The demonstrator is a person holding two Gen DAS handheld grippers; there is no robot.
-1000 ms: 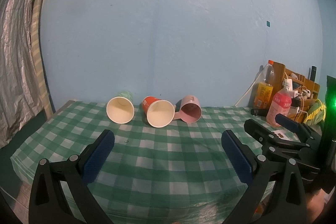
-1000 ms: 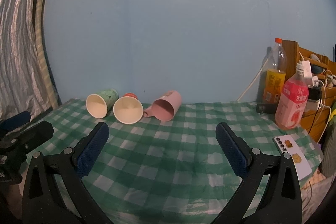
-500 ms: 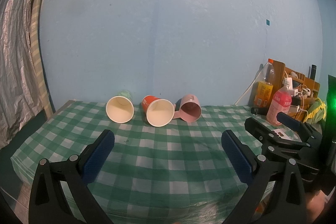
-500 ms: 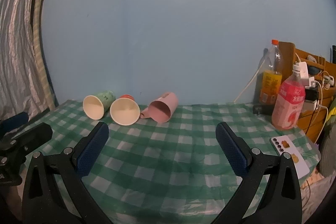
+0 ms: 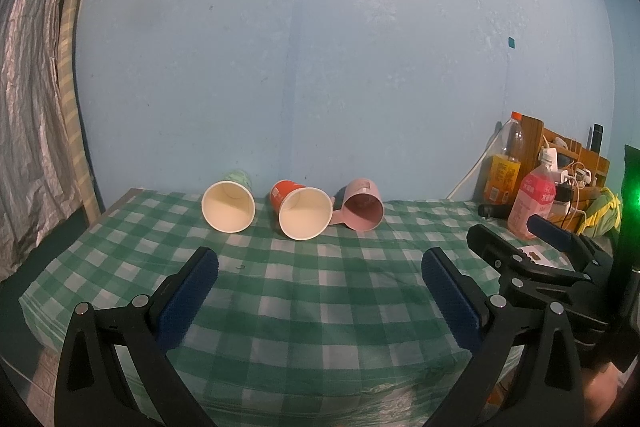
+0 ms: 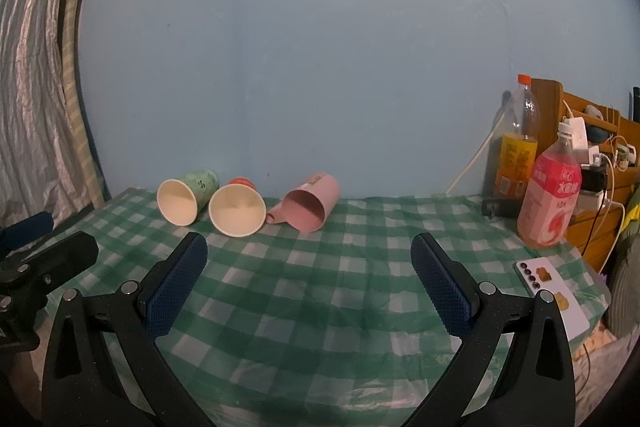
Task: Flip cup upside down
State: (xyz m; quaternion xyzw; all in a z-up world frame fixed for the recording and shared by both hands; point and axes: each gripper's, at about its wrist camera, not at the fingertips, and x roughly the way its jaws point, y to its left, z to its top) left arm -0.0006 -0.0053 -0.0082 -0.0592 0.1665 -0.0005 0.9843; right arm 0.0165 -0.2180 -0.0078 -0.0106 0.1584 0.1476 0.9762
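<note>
Three cups lie on their sides near the wall on a green checked table (image 5: 320,291), mouths facing me: a green paper cup (image 5: 228,206) (image 6: 185,195), a red paper cup (image 5: 302,210) (image 6: 237,209) and a pink handled mug (image 5: 362,210) (image 6: 310,207). My left gripper (image 5: 320,263) is open and empty, held well short of the cups. My right gripper (image 6: 310,251) is open and empty, also short of them; it shows at the right in the left wrist view (image 5: 520,239).
An orange drink bottle (image 6: 518,143) and a pink drink bottle (image 6: 550,191) stand at the table's right, by a wooden rack with chargers and cables (image 6: 592,147). A phone (image 6: 554,291) lies near the right edge. A curtain (image 5: 28,107) hangs at the left.
Both grippers have lifted or tilted slightly, so the cups and table sit a little lower in view. The cups have not moved. Both grippers stay open.
</note>
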